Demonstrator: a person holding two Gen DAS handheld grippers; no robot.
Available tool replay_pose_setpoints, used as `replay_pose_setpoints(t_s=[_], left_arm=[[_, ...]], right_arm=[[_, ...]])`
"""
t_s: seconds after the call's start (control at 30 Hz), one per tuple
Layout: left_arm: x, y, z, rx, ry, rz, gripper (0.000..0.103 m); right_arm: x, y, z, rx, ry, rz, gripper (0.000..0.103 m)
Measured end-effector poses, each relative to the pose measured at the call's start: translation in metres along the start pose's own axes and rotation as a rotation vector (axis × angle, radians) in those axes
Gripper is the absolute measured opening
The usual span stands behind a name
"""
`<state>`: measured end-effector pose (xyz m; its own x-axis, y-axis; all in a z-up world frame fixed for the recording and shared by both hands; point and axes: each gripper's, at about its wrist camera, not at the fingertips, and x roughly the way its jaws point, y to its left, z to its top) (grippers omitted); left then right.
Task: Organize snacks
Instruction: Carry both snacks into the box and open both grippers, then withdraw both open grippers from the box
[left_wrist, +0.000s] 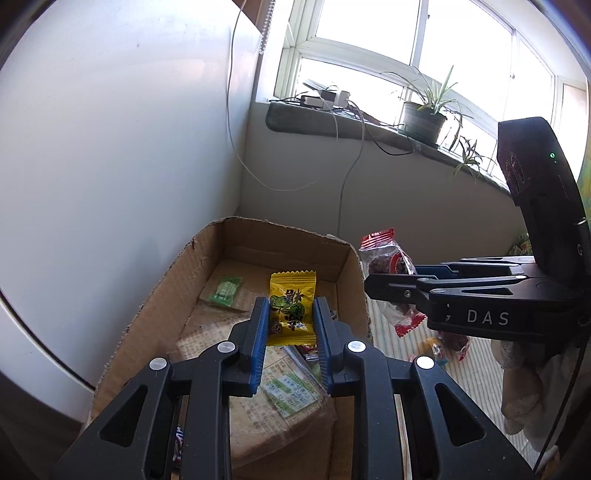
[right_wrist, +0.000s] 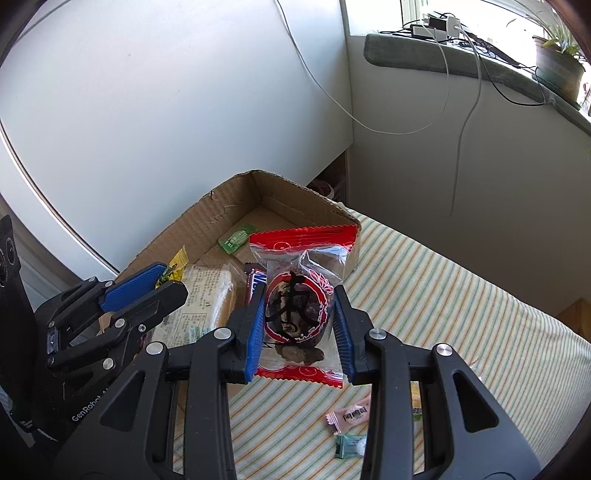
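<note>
Left gripper (left_wrist: 290, 325): clamped on yellow candy (left_wrist: 291, 308), over box (left_wrist: 236, 236) interior. Right gripper (right_wrist: 300, 332): clamped on red pack (right_wrist: 301, 306), beside box's right wall. Release each low, inside walls.

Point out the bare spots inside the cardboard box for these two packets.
Free: the box floor at its far end, beyond the small green packet. Crowded: the near half, filled by the large printed packet and a dark bar. The striped cloth right of the box is also mostly bare.
</note>
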<state>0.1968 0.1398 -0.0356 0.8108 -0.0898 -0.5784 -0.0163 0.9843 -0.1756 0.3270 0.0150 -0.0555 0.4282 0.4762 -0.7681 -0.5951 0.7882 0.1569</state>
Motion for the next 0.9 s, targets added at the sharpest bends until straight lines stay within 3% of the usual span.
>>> replay_pose_setpoints(t_s=[0.63, 0.73, 0.9], left_arm=[[-0.001, 0.01, 0.001, -0.013, -0.016, 0.05, 0.024], [-0.002, 0.011, 0.001, -0.017, -0.021, 0.06, 0.032], [-0.005, 0.012, 0.001, -0.023, -0.028, 0.071, 0.046]], right_arm=[[0.024, 0.019, 0.008, -0.056, 0.018, 0.015, 0.039], [0.02, 0.017, 0.008, -0.053, 0.006, 0.008, 0.052], [0.017, 0.015, 0.009, -0.047, -0.004, -0.006, 0.058]])
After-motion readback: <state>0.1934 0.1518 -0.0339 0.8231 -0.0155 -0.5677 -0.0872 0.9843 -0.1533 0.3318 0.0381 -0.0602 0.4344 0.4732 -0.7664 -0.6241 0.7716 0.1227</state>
